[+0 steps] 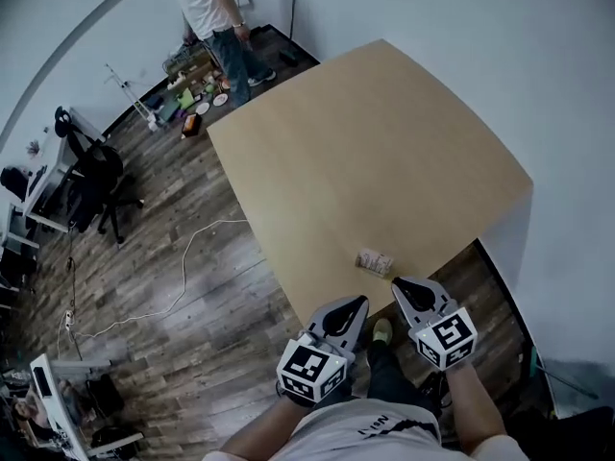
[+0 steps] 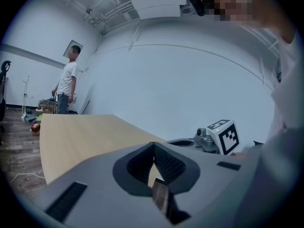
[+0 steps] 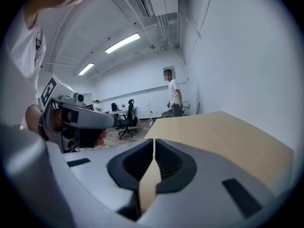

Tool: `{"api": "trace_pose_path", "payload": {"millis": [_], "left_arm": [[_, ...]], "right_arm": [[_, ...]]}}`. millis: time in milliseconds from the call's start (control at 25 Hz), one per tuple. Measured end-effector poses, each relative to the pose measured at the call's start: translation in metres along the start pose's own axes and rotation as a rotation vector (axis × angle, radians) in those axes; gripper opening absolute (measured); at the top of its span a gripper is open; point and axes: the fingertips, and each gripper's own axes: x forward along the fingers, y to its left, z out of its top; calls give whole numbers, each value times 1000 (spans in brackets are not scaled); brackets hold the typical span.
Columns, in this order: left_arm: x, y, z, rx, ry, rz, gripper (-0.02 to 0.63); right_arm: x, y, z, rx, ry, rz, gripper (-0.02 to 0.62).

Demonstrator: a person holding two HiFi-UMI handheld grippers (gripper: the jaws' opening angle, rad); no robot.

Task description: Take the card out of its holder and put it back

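A pale wooden desk [image 1: 384,152] is set against a white wall [image 1: 500,56], over a dark plank floor [image 1: 192,257]; a person [image 1: 216,17] is seen standing past its far end. The card holder [image 1: 375,261] is laid by the near edge, long axis roughly across the view; its facing cannot be told. Near it, the left claw [image 1: 351,307] and right claw [image 1: 408,291] are held closed, empty.

The left tongs [image 2: 154,146] are pressing their tips together low in the frame, the tan surface [image 2: 80,137] is stretching away behind, and a person [image 2: 66,87] is standing at upper left.
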Motion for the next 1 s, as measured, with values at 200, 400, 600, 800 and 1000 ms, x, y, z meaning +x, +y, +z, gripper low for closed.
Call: {"api": "trace_pose_path", "payload": {"millis": [200,400,600,800,1000], "left_arm": [[-35,-20,22,44,-18,-61,13],[-76,-38,48,81,-63,-101,12],[-108,-63,72,109,-110,-130,12],[-108,-64,69,128,-132,-126,12],[-116,-56,79,123,-140,-113,12]], "right_arm": [[-27,46,42,41,-100,-74,17],[-52,98,75,62,-173,-95,15],[-89,130,103,58,-217,-145,14],[-92,129,100,48,-241,-160,14],[-89,135,111,38,-242,-160,14]]}}
